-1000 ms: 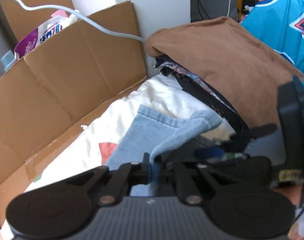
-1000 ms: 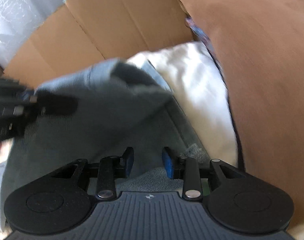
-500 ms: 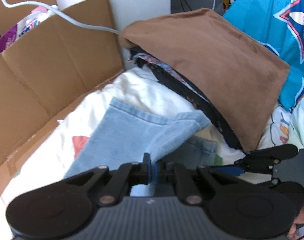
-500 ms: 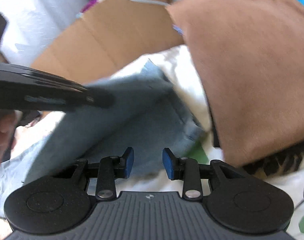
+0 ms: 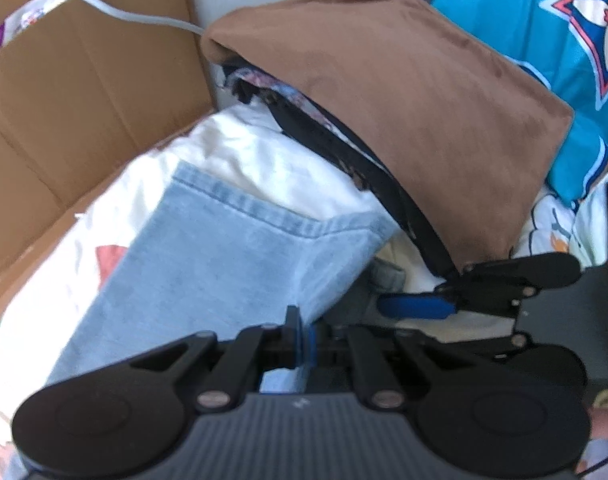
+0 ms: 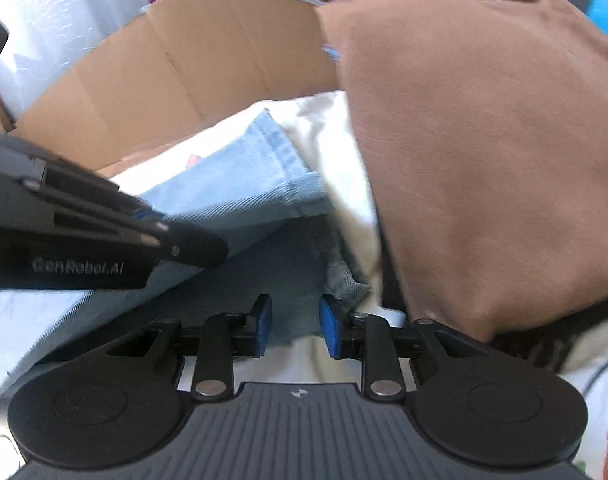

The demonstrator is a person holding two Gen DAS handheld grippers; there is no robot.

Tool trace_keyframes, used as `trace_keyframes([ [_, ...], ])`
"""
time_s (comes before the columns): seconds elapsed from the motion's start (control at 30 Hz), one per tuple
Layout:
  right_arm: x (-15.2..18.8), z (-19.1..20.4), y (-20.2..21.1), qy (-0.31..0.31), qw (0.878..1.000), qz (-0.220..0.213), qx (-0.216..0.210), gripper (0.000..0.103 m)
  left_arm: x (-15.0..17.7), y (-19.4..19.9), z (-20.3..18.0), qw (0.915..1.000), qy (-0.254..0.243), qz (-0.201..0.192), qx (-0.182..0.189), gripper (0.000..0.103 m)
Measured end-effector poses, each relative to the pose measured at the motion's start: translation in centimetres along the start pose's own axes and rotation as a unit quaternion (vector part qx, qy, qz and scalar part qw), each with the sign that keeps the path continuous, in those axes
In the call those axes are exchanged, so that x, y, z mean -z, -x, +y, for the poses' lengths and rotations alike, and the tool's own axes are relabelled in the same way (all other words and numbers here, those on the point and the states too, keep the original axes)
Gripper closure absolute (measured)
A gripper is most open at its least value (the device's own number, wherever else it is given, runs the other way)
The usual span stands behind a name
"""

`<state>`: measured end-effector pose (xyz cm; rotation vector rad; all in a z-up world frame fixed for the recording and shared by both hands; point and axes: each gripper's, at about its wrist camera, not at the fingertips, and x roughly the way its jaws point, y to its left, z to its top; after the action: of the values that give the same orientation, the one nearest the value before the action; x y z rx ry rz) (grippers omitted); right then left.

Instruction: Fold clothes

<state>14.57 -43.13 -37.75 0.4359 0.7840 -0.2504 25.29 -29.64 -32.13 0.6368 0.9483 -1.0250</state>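
Surface: a white printed bed sheet (image 5: 244,156) fills the middle of both views, with a flattened brown cardboard sheet (image 5: 64,120) propped along the upper left.
Background: a brown fabric-covered pile of clothes (image 5: 404,112) takes the upper right; a turquoise printed cloth (image 5: 544,40) sits in the far upper right of the left wrist view.
Task's thing: the light blue denim garment (image 5: 224,256) lies on the sheet at centre, its stitched hem toward the top and one layer lifted over another.
Left gripper (image 5: 302,344): clenched on a fold of the denim at lower centre of its own view.
Right gripper (image 6: 292,324): jaws closing, with the lower denim edge lying between the blue pads (image 6: 329,328), which do not yet press on it.
Step, as I judge it: securing a second hold so the garment can be folded over.
Risk: the right pads may catch only the frayed corner at right of centre and slip off.
Risk: pulling before both holds are firm could skew the fold.
Risk: the brown pile just beside the denim could be snagged.
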Motion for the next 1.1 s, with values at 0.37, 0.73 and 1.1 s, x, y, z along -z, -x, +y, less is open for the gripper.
trace_keyframes([
  [0.37, 0.4, -1.8, 3.3, -0.046, 0.998, -0.026, -0.021, 0.072, 1.4, -2.7, -1.2, 0.9998, 0.007, 0.015, -0.008, 0.089],
  [0.73, -0.8, -2.1, 4.0, -0.055, 0.994, -0.071, -0.069, 0.071, 3.2, -0.7, -1.9, 0.9999, 0.003, 0.013, -0.001, 0.065],
  [1.1, -2.4, 0.3, 0.8, -0.009, 0.995, -0.068, -0.066, 0.069, 6.3, 2.0, -0.5, 0.9992, 0.009, 0.017, -0.034, 0.065],
])
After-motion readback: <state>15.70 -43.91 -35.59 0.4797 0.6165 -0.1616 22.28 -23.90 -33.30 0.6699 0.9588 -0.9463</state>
